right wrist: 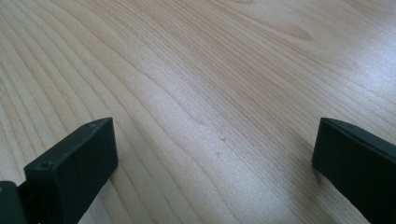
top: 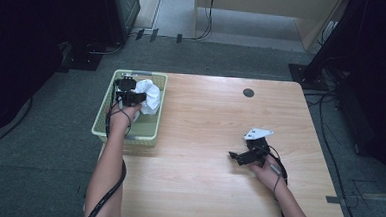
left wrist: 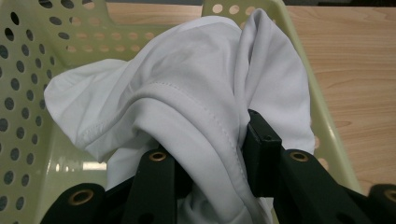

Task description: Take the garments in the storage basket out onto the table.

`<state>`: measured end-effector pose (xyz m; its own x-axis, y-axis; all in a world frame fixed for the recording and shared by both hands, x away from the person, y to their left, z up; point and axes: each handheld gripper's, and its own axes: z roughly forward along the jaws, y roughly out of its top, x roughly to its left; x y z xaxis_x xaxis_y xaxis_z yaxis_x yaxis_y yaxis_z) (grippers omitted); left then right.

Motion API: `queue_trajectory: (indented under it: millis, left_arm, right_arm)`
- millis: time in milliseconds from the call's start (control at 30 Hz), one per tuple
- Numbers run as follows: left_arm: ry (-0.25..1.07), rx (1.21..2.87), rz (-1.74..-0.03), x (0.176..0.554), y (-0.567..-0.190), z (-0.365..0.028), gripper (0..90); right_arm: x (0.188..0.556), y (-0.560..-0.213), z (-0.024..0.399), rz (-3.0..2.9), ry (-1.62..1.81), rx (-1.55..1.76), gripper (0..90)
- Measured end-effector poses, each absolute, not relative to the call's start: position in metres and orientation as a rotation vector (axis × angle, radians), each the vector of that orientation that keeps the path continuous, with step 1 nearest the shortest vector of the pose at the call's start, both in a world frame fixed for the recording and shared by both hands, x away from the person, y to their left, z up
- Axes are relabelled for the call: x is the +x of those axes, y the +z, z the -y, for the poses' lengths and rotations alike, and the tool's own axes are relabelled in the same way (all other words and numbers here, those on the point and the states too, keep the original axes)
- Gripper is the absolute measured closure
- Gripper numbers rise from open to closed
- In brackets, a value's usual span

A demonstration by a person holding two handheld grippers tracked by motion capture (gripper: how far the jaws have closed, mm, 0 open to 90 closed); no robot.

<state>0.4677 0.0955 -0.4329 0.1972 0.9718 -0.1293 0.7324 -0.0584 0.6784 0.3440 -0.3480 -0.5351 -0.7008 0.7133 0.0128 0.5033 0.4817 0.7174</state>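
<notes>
A crumpled white cloth (top: pixel 149 96) bulges out of a pale green perforated basket (top: pixel 102 115) at the table's left edge. My left gripper (top: pixel 127 98) reaches into the basket from the near side and is shut on a fold of that cloth. In the left gripper view the white cloth (left wrist: pixel 187 93) is pinched between the black jaws of the left gripper (left wrist: pixel 208 140), with the basket wall (left wrist: pixel 28 84) behind it. My right gripper (top: pixel 237 156) rests low over the bare wood at the right, apart from the cloth. Its jaws stand wide open in the right gripper view, and the right gripper (right wrist: pixel 215 154) holds nothing.
The wooden table (top: pixel 202 189) carries a dark round cable hole (top: pixel 248 92) near its far edge. Cables and dark stands crowd the floor on the right (top: pixel 332 86) and at the far left (top: pixel 84 52). The basket overhangs the table's left side.
</notes>
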Motion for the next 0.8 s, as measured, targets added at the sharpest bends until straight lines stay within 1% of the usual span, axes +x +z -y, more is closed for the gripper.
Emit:
queue_trajectory:
  millis: [200,600,800]
  left_arm:
    - [0.491,1.852,-1.556,0.463,-0.424,-0.092,69.7]
    - [0.458,1.84,-1.553,0.457,-0.411,-0.089,69.7]
    - [0.471,1.852,-1.532,0.452,-0.399,-0.086,69.7]
  right_arm:
    - [0.344,-0.535,0.348,-2.444,1.041,1.032,0.3]
    - [0.344,-0.535,0.348,-2.444,1.041,1.032,0.3]
    - [0.344,-0.535,0.348,-2.444,1.041,1.032,0.3]
